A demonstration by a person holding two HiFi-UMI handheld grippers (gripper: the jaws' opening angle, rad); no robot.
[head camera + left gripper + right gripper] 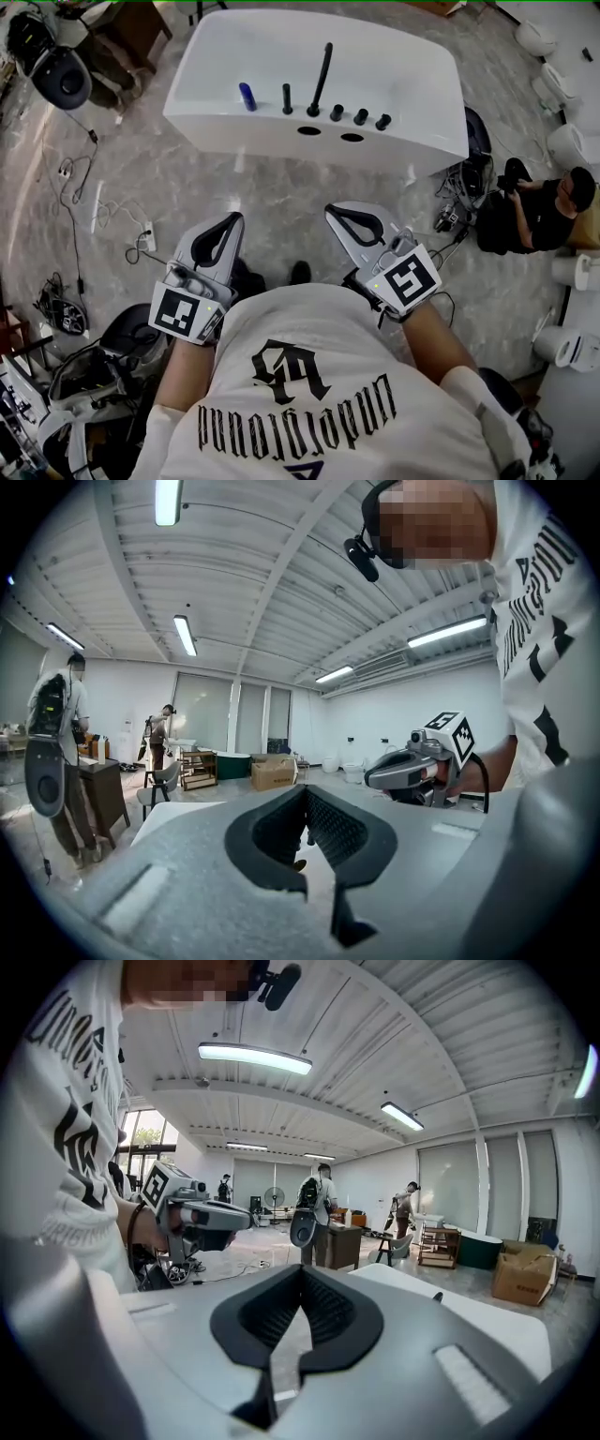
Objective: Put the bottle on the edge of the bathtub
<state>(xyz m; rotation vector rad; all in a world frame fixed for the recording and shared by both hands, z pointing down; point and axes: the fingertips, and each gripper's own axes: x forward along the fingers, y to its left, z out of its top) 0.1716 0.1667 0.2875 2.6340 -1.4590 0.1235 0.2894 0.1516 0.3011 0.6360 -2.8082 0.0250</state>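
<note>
The person's white shirt (319,375) is carrying a black gothic word, lying upside down in the head view and seeming to read "Underground", beside a black emblem (286,368). The left marker cube (185,312) and the right marker cube (410,278) are showing black-and-white square codes.

A large workshop-like hall is being shown. A freestanding white bathtub (281,56) is being stood on the marbled floor (281,202), white sanitary fixtures (567,145) are being lined along the right, cables (66,173) are being trailed at the left, and tube lights (253,1057) are being carried by a ribbed ceiling (262,583).
</note>
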